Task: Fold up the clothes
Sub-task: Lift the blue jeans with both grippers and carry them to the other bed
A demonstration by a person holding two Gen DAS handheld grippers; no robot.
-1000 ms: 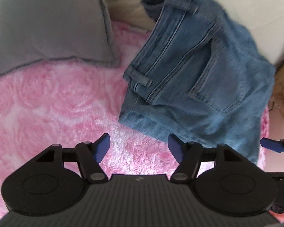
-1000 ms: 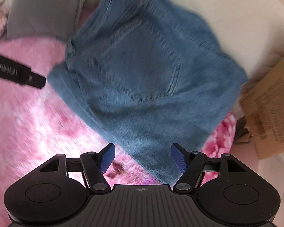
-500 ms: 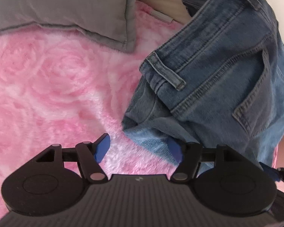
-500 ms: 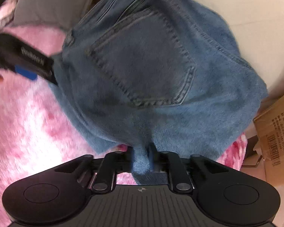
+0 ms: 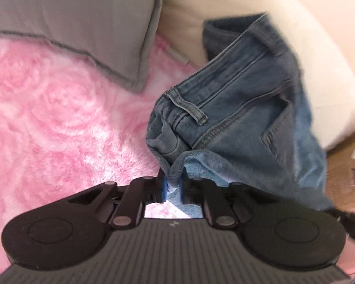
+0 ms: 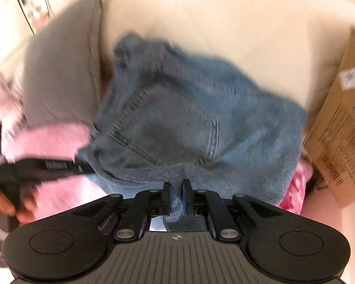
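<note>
I have both the left gripper (image 5: 172, 186) and right gripper (image 6: 176, 195) pinching the near edge of the bunched jeans (image 5: 243, 123), lifted over the pink rug (image 5: 59, 118) toward 1 o'clock, fold unfinished, stage unclear, laying flat left.

jeans (image 5: 243, 108): blue denim, paler inside
blanket (image 5: 59, 118): pink, rose swirl pattern
pillow (image 5: 82, 16): grey
box (image 6: 343, 127): brown, black print
finger pads (image 5: 163, 185): blue

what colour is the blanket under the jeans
Pink, with a rose-like swirl pattern; the blanket shows best in the left wrist view.
</note>
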